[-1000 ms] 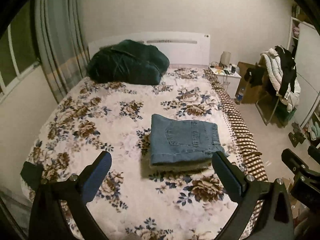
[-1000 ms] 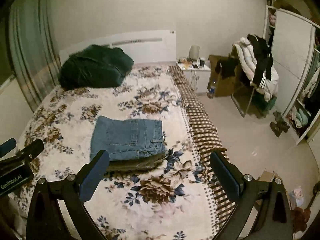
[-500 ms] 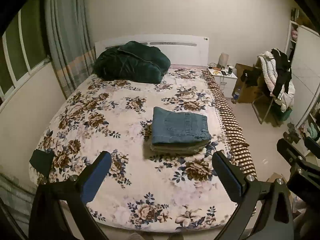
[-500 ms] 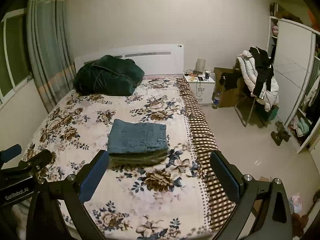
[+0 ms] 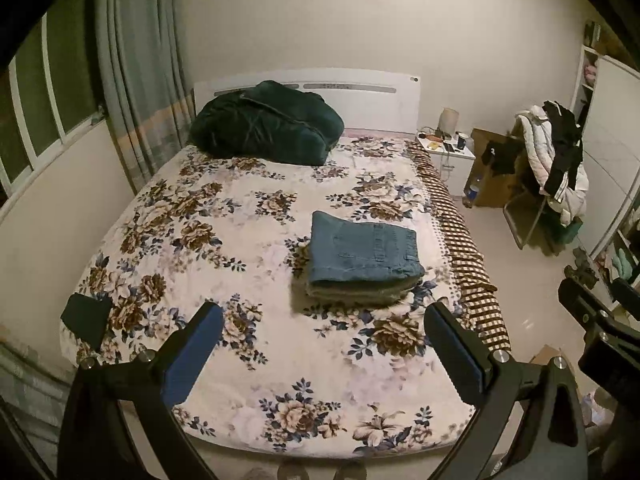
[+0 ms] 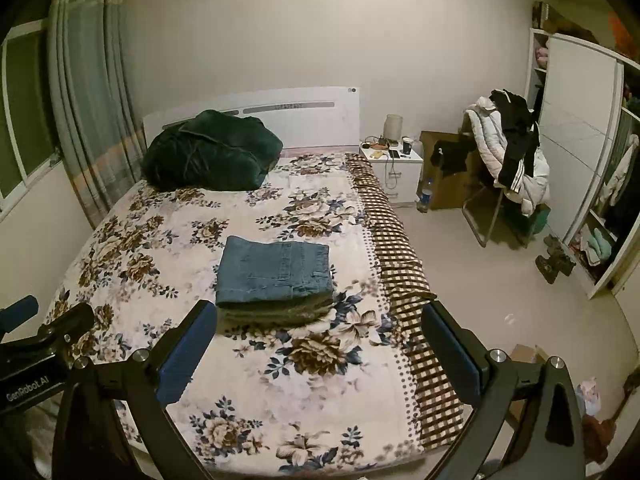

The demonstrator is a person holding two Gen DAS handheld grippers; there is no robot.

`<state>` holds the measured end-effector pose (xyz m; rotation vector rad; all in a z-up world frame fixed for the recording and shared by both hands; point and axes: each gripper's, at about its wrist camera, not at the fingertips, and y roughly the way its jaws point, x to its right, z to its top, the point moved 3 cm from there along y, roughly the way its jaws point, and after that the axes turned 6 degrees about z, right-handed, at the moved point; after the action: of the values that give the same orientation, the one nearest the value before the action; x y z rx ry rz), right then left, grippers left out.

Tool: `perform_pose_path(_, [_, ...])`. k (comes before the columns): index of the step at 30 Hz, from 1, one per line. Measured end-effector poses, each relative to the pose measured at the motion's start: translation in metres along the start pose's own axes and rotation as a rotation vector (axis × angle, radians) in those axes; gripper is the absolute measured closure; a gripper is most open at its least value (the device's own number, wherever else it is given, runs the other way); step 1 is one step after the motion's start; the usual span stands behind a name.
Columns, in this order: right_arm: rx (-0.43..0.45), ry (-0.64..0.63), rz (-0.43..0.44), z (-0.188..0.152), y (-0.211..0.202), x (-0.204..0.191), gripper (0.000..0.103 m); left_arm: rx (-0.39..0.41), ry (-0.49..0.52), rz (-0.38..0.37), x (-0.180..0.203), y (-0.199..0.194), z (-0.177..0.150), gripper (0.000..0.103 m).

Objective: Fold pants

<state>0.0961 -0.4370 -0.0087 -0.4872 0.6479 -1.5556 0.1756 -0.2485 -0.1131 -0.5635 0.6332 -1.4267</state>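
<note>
Denim pants (image 5: 364, 250) — folded square, stacked on plush floral bedspread (image 5: 248, 248).

Both grippers, the left gripper (image 5: 322, 346) and the right gripper (image 6: 318, 344), are black forked frames with silver screws behind the jaws and blue pads (image 5: 192, 354) inside (white "GenRobot.AI" lettering on one body).

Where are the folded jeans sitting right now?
In both wrist views the folded jeans lie on the floral bedspread, toward the checkered edge, atop another folded garment.

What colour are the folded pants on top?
Blue denim pants, clearest in the right wrist view.
</note>
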Motion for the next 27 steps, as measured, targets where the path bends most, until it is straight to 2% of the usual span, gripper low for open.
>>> perform_pose_path(11, [-0.001, -0.012, 0.022, 0.003, -0.001, -0.008, 0.0, 0.02, 0.007, -0.006, -0.004, -0.01, 0.004, 0.0])
perform_pose_path(27, [-0.006, -0.004, 0.033, -0.002, -0.002, -0.007, 0.0, 0.008, -0.012, 0.002, -0.005, -0.012, 0.001, 0.0])
